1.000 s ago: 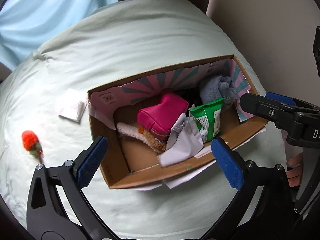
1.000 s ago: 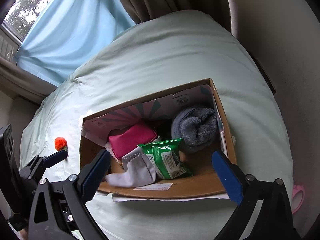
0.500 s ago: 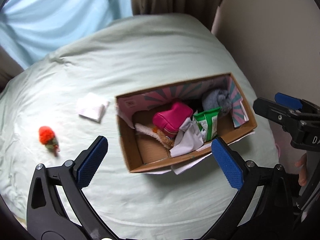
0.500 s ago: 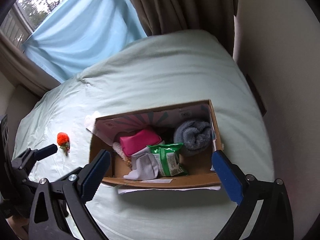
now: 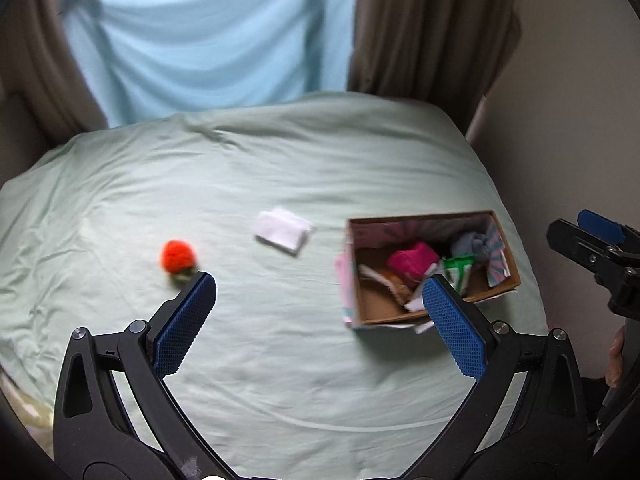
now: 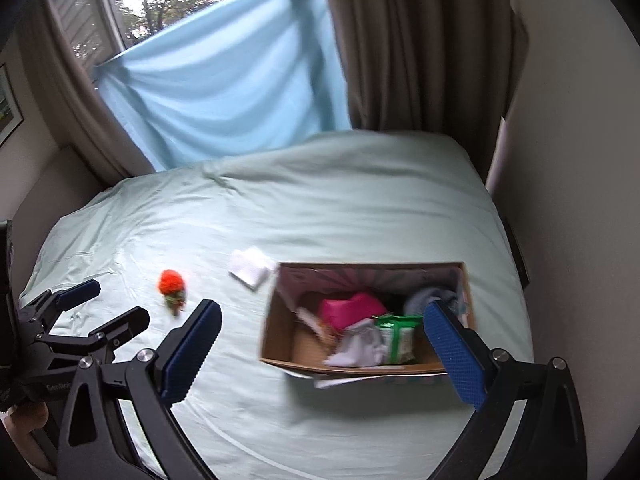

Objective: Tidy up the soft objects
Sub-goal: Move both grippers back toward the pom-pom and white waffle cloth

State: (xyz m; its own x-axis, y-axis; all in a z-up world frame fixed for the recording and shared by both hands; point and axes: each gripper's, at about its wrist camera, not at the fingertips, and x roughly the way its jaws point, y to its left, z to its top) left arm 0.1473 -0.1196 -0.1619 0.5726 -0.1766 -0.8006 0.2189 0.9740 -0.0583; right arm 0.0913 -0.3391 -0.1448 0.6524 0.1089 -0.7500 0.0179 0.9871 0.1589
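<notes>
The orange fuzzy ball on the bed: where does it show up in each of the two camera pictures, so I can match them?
Left wrist view: the orange fuzzy ball lies left of centre on the bed sheet, just beyond the left gripper's left fingertip.
Right wrist view: it lies in the left part, on the sheet.
Shared landmark: the folded white cloth lies between the ball and the cardboard box in both.

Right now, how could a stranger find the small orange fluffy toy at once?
Start at the pale green bed sheet and its open cardboard box. Left of the box lies a flat white folded cloth; further left is the small orange fluffy toy, the only round, bright thing there.
</notes>
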